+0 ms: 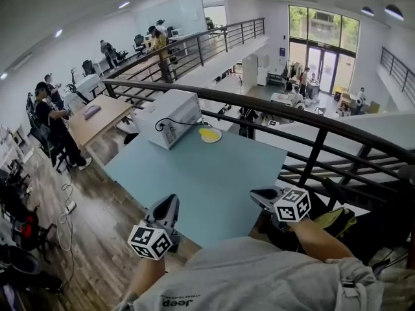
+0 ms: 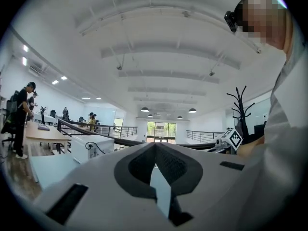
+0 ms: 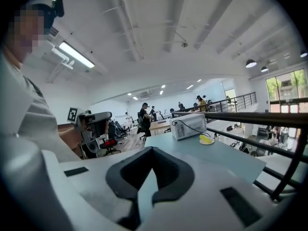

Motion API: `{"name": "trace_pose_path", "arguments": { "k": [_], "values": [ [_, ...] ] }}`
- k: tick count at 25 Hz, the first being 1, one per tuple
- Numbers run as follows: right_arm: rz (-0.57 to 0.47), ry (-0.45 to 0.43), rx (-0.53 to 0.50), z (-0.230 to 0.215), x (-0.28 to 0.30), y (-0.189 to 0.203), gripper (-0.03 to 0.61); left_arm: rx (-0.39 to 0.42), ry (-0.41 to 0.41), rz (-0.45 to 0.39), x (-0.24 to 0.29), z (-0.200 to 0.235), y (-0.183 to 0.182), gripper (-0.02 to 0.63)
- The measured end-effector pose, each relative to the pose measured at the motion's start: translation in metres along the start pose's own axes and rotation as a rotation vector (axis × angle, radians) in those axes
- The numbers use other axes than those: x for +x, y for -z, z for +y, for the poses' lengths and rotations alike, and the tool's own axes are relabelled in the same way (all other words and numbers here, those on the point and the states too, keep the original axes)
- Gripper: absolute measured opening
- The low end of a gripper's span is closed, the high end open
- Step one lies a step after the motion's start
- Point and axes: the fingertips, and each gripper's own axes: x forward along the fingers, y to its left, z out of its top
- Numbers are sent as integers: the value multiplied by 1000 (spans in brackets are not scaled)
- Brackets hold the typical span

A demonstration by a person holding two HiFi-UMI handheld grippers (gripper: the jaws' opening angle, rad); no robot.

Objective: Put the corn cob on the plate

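- My left gripper (image 1: 170, 201) hung at the near edge of the table (image 1: 214, 180). Its jaws were brought together on nothing, and its own view showed only a sliver of blue tabletop between the pads.
- My right gripper (image 1: 257, 193) sat at the same near edge, further right, with its jaws likewise pressed together and empty.
- The corn cob (image 1: 207, 133) showed as a small yellow shape at the far side of the table. It was well apart from both grippers and just beside the white microwave (image 1: 170, 116).
- It appeared to lie on the plate (image 1: 218, 137) already, with the pale rim showing around the yellow in both the head view and the right gripper view. It was too small for me to tell whether it rested fully inside the rim.
- With nothing carried and the cob apparently on the plate, I judged that the placing was done, not yet to come.
- If a closer look showed the cob hanging over the rim, one gripper would have to reach right across the table. It would need to open its jaws, take the cob across its width, lift it clear and set it down in the middle of the plate.
- That reach would call for care near the black cord (image 1: 176, 123) on the microwave's side, close to the plate.
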Motion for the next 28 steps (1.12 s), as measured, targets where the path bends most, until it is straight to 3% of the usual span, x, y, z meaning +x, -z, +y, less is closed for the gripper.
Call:
{"name": "trace_pose_path", "arguments": {
  "k": [5, 11, 28],
  "values": [
    [-33, 75, 88, 3, 7, 9, 18, -26, 29, 17, -12, 29, 9, 8],
    [-54, 126, 95, 11, 6, 4, 17, -43, 74, 30, -14, 36, 14, 8],
    [-7, 103, 54, 7, 3, 9, 17, -76, 48, 34, -14, 29, 27, 8]
  ]
}}
